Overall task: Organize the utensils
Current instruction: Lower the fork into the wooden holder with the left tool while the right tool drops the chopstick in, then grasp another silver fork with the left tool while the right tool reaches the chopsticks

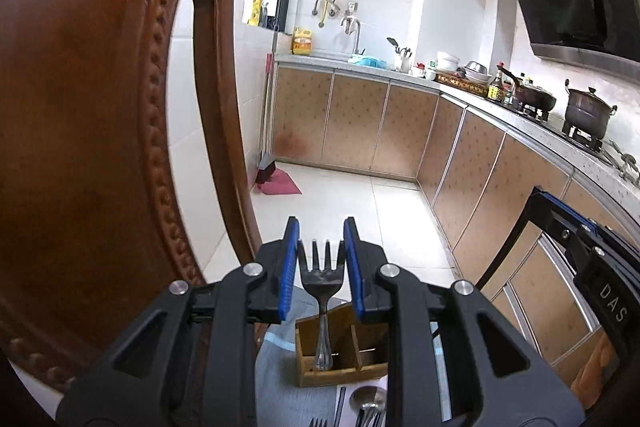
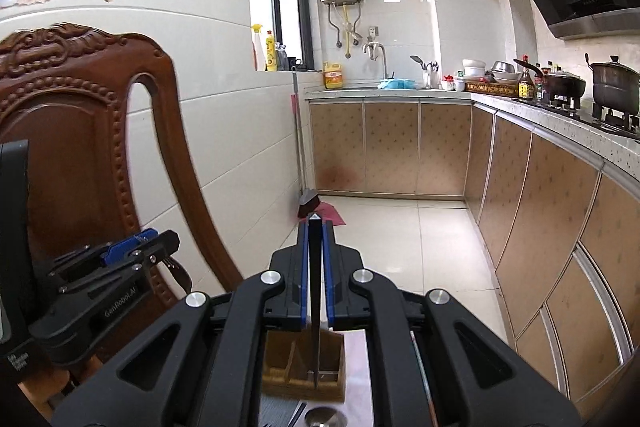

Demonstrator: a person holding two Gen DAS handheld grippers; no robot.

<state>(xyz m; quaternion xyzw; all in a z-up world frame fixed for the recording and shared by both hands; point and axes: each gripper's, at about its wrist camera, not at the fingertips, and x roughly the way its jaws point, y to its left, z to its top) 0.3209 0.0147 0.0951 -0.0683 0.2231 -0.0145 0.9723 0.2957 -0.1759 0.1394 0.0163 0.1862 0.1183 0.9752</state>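
Observation:
My left gripper [image 1: 322, 227] is shut on a metal fork [image 1: 322, 279], its blue pads pressing the head from both sides, tines up. The handle hangs down in line with the left compartment of a wooden utensil holder [image 1: 360, 373]. My right gripper [image 2: 316, 223] is shut on a thin black chopstick [image 2: 315, 307] held upright, its lower end over the right part of the wooden holder [image 2: 280, 375]. Each gripper shows in the other's view: the left gripper [image 2: 132, 247] at the left edge, the right gripper [image 1: 560, 223] at the right edge.
A spoon [image 1: 366, 399], forks and chopsticks lie on the cloth in front of the holder. A carved wooden chair back [image 1: 80, 107] [image 2: 80, 131] stands close on the left. Beyond are a tiled floor, a kitchen counter [image 2: 560, 123] with pots, and a broom [image 2: 306, 203].

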